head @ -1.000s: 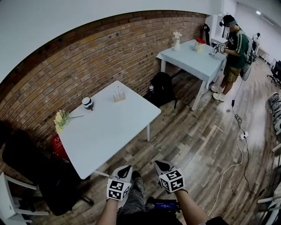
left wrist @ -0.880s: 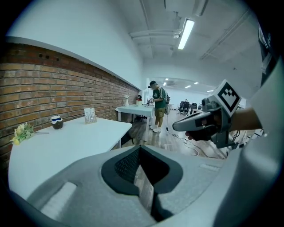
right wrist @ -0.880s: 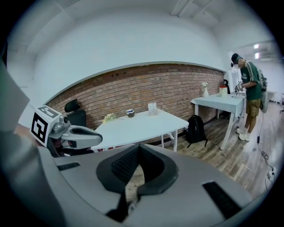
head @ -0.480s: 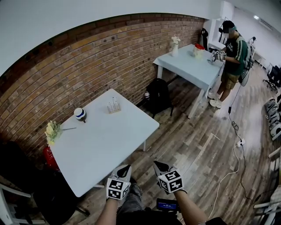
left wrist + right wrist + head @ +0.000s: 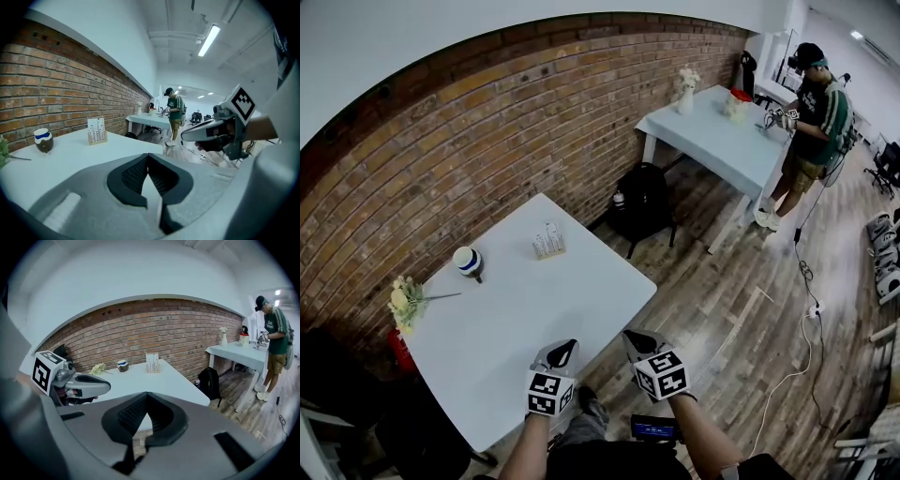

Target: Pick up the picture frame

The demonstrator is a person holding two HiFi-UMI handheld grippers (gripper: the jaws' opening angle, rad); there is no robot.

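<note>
Brick wall [image 5: 487, 122] is seen across the 9 to 12 o'clock part of the head view, wooden floor [image 5: 741, 309] from 2 to 5 o'clock. A white desk [image 5: 525, 319] is placed against the wall at centre-left; a second desk [image 5: 722, 141] is seen at 1 o'clock of it, well apart. A person [image 5: 816, 122] is stood at 3 o'clock of that second desk. A black backpack [image 5: 645, 197] is set on the floor between the two desks, by the wall. The left hand-held gripper [image 5: 562, 352] is held at the near edge of the white desk, jaws closed together, nothing gripped between them. The right hand-held gripper [image 5: 633, 337] is held just beside it at 3 o'clock, off the desk edge over the floor, jaws likewise closed and empty. The picture frame [image 5: 548, 241] is stood upright on the white desk near its far edge by the wall, at 12 o'clock of the left hand-held gripper and well apart from both. A round cup with a blue band [image 5: 469, 262] is set at 9 o'clock of the frame. A small flower bunch [image 5: 405, 302] is laid at 8 o'clock of the cup, near the desk's left corner.
</note>
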